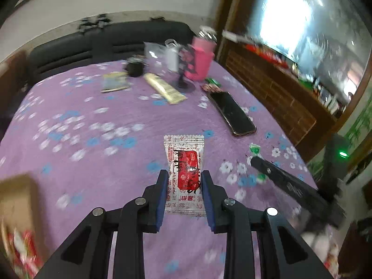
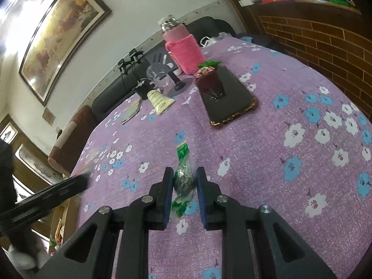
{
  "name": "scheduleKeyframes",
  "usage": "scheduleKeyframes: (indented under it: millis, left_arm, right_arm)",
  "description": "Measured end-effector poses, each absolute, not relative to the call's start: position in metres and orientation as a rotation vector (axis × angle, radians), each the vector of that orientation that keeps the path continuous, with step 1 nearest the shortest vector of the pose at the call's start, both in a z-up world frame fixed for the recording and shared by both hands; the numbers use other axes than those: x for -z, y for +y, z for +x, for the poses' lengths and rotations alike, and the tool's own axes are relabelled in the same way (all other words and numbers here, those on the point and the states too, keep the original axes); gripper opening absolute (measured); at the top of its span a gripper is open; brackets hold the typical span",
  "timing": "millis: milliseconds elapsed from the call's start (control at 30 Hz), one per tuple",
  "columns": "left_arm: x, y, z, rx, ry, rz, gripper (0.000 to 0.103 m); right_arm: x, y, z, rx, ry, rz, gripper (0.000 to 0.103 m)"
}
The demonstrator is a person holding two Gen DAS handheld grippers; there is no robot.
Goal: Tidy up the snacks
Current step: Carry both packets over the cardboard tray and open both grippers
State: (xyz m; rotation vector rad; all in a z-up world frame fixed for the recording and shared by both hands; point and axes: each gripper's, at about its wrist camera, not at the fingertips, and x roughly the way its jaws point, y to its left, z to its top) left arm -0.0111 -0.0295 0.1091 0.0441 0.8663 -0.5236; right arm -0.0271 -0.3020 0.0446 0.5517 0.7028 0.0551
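Note:
In the left wrist view my left gripper (image 1: 184, 176) is shut on a white and red snack packet (image 1: 184, 160), whose sides touch both blue pads, above the purple flowered tablecloth (image 1: 93, 107). In the right wrist view my right gripper (image 2: 184, 174) is shut on a green-wrapped candy (image 2: 183, 179) just above the cloth (image 2: 279, 116). The right gripper also shows in the left wrist view (image 1: 253, 160) at the candy (image 1: 255, 150). A cardboard box (image 1: 16, 200) with red packets is at the lower left. Two small wrapped snacks (image 2: 207, 68) lie at the phone's far end.
A black phone (image 2: 223, 95) lies mid-table. Behind it stand a bottle in a pink sleeve (image 2: 183, 48), a phone stand (image 2: 179, 84), a cream tube (image 2: 160, 100) and a flat packet (image 2: 132, 111). A brick wall (image 2: 313, 30) borders the right side.

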Motion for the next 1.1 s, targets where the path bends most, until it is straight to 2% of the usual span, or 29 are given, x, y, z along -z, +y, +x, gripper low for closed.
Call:
scheduleKeyframes:
  millis: [333, 533, 833, 1100]
  left_arm:
    - [-0.135, 0.149, -0.081, 0.327, 0.777, -0.21, 0.029]
    - [-0.127, 0.225, -0.108, 0.194, 0.745, -0.322, 0.029]
    - [-0.097, 0.277, -0.121, 0.096, 0.766, -0.379, 0.029]
    - [-0.065, 0.289, -0.121, 0.072, 0.826, -0.389, 0.03]
  right_arm:
    - [-0.053, -0.26, -0.027, -0.084, 0.735, 0.401, 0.019]
    - [-0.09, -0.184, -0.049, -0.247, 0.737, 0.298, 0.019]
    - [-0.126, -0.035, -0.072, -0.533, 0.742, 0.109, 0.019]
    - [-0.114, 0.068, -0.08, -0.657, 0.804, -0.026, 0.019]
